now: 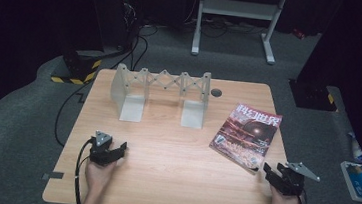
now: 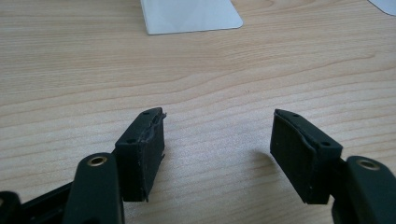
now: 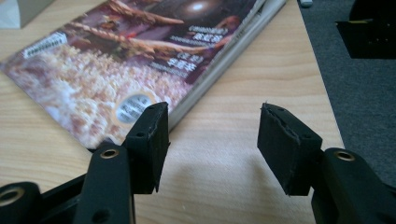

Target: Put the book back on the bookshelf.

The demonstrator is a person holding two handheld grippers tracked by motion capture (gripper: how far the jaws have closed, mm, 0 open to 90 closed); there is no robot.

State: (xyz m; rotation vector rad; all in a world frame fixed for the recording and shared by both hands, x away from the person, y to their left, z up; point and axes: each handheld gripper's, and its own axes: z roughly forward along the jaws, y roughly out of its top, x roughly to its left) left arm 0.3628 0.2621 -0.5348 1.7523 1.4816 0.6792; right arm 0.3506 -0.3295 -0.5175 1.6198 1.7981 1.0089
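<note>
The wooden table (image 1: pixel 174 151) is seen from above, with two hand-held grippers at its near edge. The left gripper (image 1: pixel 116 152) is held low over the near-left part of the top; in the left gripper view its jaws stand wide apart, released, with bare wood between them and nothing gripped (image 2: pixel 217 144). The right gripper (image 1: pixel 268 172) is held at the near-right corner, just beside the near corner of the magazine (image 1: pixel 246 134). In the right gripper view the jaws are likewise spread and empty (image 3: pixel 212 135); the left pad (image 3: pixel 152 140) is seen in front of the magazine's (image 3: pixel 140 56) near edge, whether touching cannot be told, and the right pad is placed over bare wood. The magazine is laid flat, cover up, on the right side of the table, turned at a slant. A grey folding rack (image 1: pixel 162 92) is stood upright at the far middle, well apart from both grippers.
</note>
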